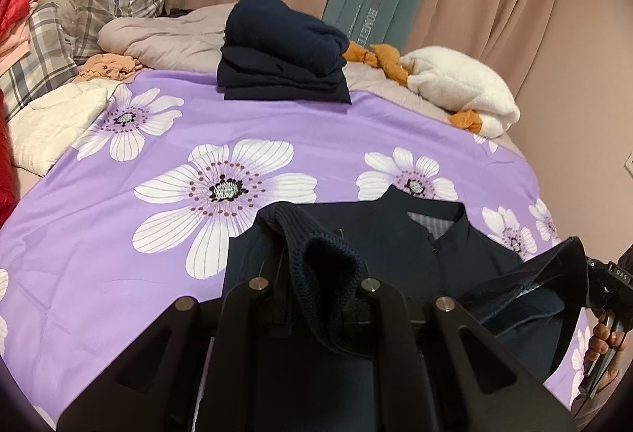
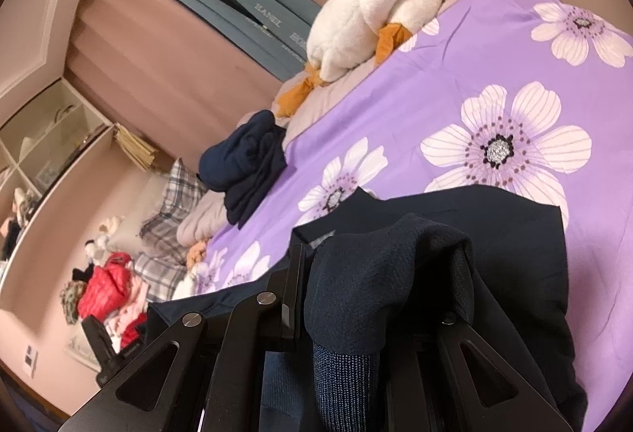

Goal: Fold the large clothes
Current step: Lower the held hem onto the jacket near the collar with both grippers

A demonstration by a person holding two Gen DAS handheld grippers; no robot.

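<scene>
I am midway through the job. A stack of folded navy clothes (image 1: 283,56) already sits in the upper middle of the frame on the purple floral bedspread (image 1: 118,234). A navy jacket (image 1: 395,234) lies low in the frame, only partly folded. My left gripper (image 1: 312,297) clenches its ribbed cuff (image 1: 316,258); my right gripper (image 2: 356,297) is clamped on another bunch of the jacket.

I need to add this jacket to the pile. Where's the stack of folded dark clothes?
The folded navy stack sits at the far edge of the purple floral sheet in the left wrist view, centre, with the white plush goose to its right.
</scene>
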